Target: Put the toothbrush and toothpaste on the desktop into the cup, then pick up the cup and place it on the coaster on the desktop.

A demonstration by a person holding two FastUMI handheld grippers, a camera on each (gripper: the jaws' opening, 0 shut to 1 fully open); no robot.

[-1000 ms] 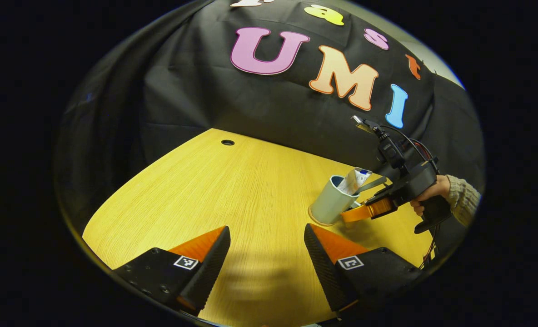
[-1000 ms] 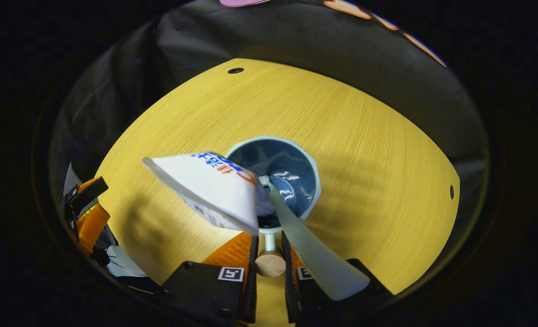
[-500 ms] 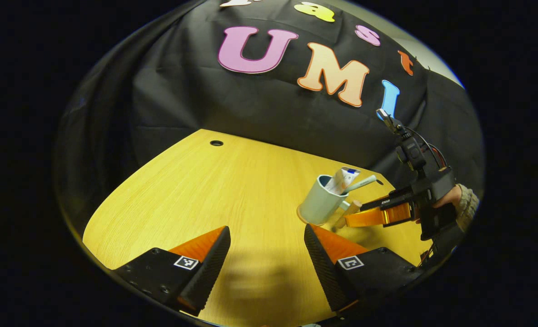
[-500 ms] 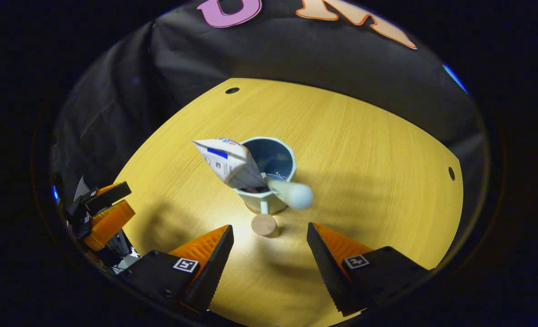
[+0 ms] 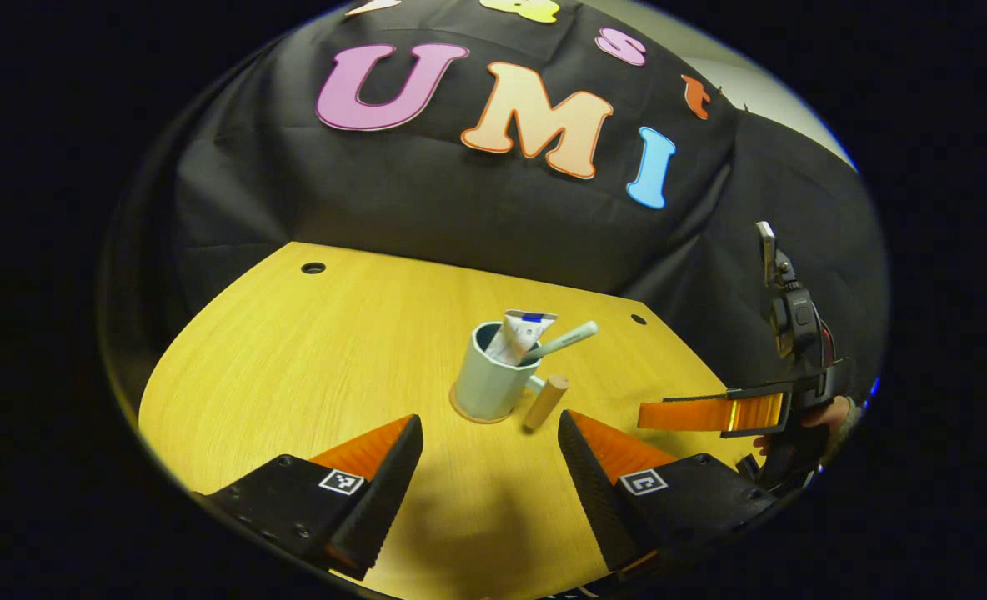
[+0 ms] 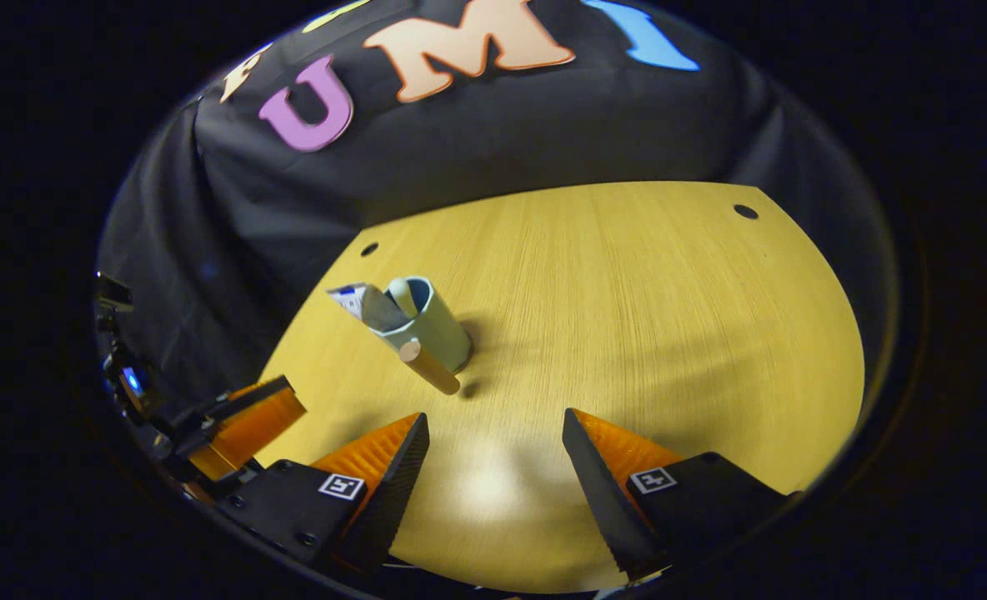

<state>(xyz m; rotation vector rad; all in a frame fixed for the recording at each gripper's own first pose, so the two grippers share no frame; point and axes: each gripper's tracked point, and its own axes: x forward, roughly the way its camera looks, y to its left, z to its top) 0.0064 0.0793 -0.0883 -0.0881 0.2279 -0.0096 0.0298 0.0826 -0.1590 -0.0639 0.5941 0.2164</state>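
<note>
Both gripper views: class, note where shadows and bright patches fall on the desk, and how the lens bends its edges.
Left gripper view: a soft shadow lies on the desk between the left gripper fingers; the desk's edges bow. Right gripper view: a bright patch sits ahead of the right gripper, the cup casts a faint shadow to its right, and the desk curves strongly.

Recording booth, black cloth wall (image 5: 477, 217), bare wooden desktop (image 5: 343, 350)
</note>
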